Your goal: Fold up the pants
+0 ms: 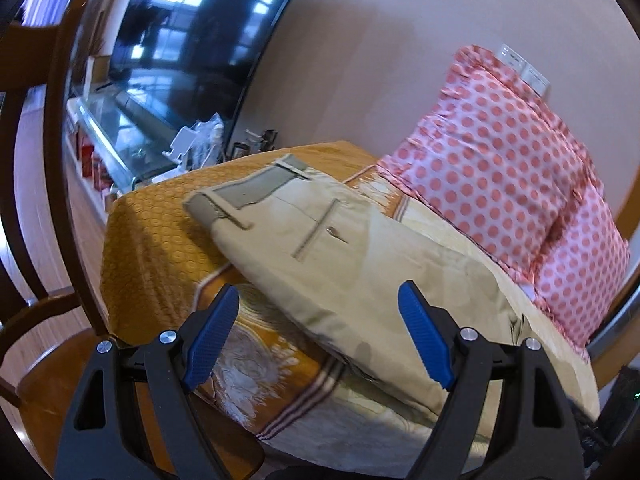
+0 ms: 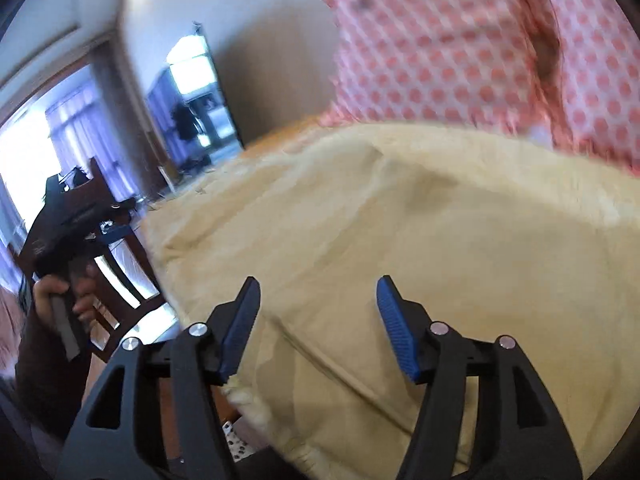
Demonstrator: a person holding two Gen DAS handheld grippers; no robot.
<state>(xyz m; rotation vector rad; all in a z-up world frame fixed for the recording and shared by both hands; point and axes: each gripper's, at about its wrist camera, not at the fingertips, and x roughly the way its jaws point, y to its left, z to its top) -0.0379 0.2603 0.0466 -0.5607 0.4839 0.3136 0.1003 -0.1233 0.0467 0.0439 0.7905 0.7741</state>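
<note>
Beige pants (image 1: 340, 256) lie flat on the orange and cream patterned cloth (image 1: 152, 240), waistband at the far end and a back pocket facing up. My left gripper (image 1: 320, 304) is open and empty, hovering over the near part of the pants. My right gripper (image 2: 318, 292) is open and empty, close above the pale beige fabric (image 2: 400, 220), which fills most of the right wrist view. The left gripper (image 2: 72, 216) shows at the left of that view, held in a hand.
A pink polka-dot pillow (image 1: 500, 168) lies along the right of the pants and also shows in the right wrist view (image 2: 460, 40). A wooden chair (image 1: 44, 200) stands at the left. A TV (image 1: 192, 40) and shelf clutter are behind.
</note>
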